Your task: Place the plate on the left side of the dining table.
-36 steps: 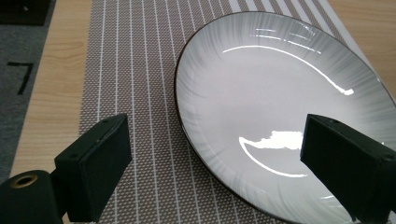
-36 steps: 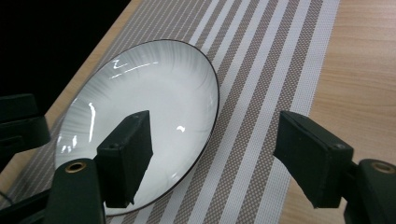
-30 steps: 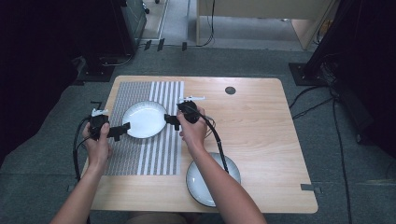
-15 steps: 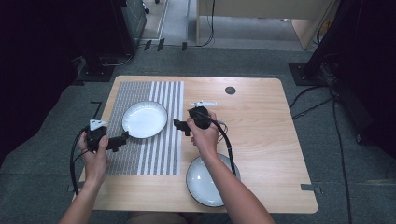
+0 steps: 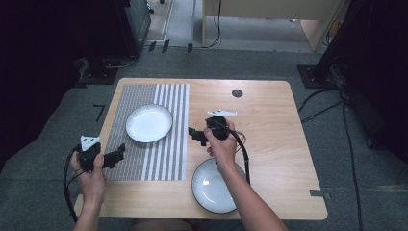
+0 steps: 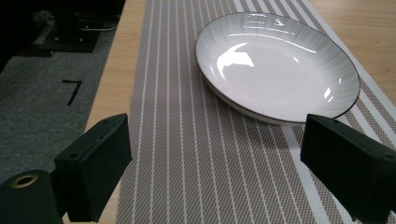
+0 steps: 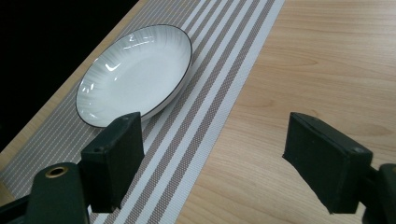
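The round white ribbed porcelain plate (image 5: 149, 123) lies on the striped grey woven placemat (image 5: 166, 154); the left gripper (image 5: 118, 154), jaws spread and empty, hangs near its lower-left; the right gripper (image 5: 196, 136), jaws just widened with nothing between them, sits to its right.

A white plate (image 5: 149, 123) with a thin dark rim lies flat and empty on a striped mat (image 5: 163, 159), left of centre in the high view, its inside ribbed and glossy.

Your right forearm covers part of the near plate (image 5: 208, 188). In the left gripper view, the right pad hides a bit of the far plate (image 6: 275, 65) rim.
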Demonstrator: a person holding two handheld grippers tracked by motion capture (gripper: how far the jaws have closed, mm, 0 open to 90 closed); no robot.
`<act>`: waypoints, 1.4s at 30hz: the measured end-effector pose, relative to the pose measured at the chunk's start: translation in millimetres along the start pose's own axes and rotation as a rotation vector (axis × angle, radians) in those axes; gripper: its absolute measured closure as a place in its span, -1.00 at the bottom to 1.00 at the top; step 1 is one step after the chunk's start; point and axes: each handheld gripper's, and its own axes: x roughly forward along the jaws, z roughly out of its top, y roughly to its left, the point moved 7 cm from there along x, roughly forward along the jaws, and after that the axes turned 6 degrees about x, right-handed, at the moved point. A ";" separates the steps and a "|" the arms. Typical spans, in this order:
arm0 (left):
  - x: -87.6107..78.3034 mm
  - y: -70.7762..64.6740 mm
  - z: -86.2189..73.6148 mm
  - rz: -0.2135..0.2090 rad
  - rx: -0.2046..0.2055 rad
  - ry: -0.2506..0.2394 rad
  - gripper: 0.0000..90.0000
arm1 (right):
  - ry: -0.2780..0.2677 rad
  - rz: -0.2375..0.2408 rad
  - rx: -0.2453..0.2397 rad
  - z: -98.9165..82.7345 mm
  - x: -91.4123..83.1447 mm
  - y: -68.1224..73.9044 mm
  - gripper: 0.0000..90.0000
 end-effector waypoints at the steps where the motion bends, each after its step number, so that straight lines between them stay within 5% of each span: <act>1: -2.8 1.5 -3.2 0.003 -0.002 -0.001 -0.81 | 0.000 0.000 0.000 0.0 0.0 0.0 -0.56; 10: -22.5 16.3 -40.2 -0.003 -0.064 0.016 -0.81 | -0.005 -0.008 -0.030 -8.3 -14.5 0.3 -0.56; 13: -22.6 15.4 -50.9 0.033 -0.013 0.037 -0.81 | -0.010 -0.012 -0.024 -10.3 -17.6 -1.4 -0.57; 19: -12.9 7.2 -68.4 0.037 0.068 0.105 -0.81 | -0.023 -0.028 -0.005 -13.1 -28.2 -8.7 -0.56; 20: -11.0 3.9 -71.0 0.055 0.121 0.118 -0.81 | -0.026 -0.031 -0.007 -13.7 -30.6 -10.4 -0.56; 22: -8.5 -0.5 -73.4 0.041 0.148 0.129 -0.81 | -0.030 -0.036 -0.003 -15.3 -35.7 -13.2 -0.56; 28: -3.1 -2.4 -80.1 0.029 0.156 0.158 -0.81 | -0.050 -0.046 0.006 -20.6 -49.3 -21.9 -0.56; 31: -1.3 -4.5 -81.6 -0.013 0.136 0.164 -0.81 | -0.057 -0.064 0.006 -27.0 -59.7 -30.1 -0.56; 42: 1.3 -3.2 -84.0 0.009 0.157 0.170 -0.81 | -0.079 -0.104 0.027 -42.1 -88.2 -51.6 -0.56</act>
